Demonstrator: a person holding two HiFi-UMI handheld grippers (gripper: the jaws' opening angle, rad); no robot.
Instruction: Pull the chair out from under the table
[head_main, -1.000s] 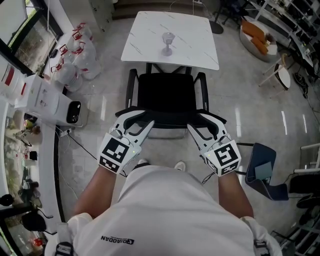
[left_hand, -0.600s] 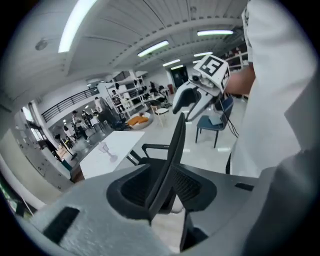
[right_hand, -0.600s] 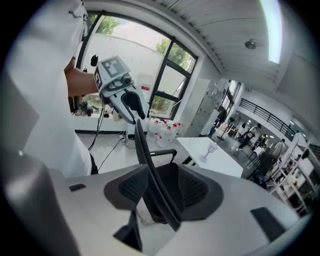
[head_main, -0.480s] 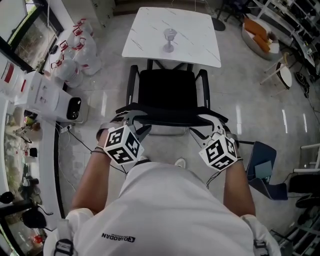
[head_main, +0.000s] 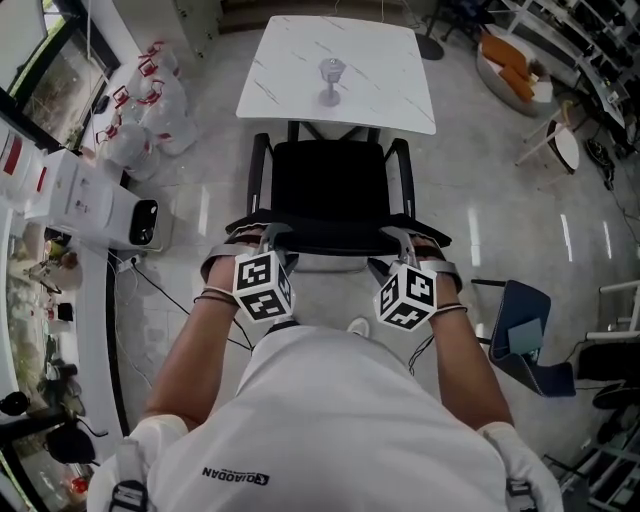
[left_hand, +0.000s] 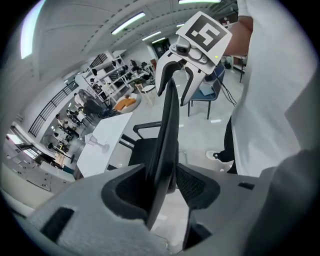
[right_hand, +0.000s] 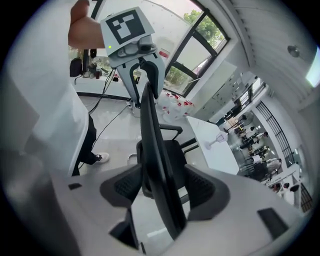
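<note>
A black office chair stands just in front of the white marble table, which carries a stemmed glass. The top edge of its backrest runs between the jaws of both grippers. My left gripper straddles that edge near its left end, my right gripper near its right end. Both sets of jaws have just been opening. In the left gripper view the backrest passes between the pads. In the right gripper view the backrest shows gaps to both pads.
A white appliance and tied bags sit at the left. A cable trails over the floor. A blue chair stands at the right. The person's shoe is just behind the chair.
Both grippers sank and rolled, so their marker cubes now face up. Their jaws moved from behind the backrest to straddling its top edge, and stand wider.
</note>
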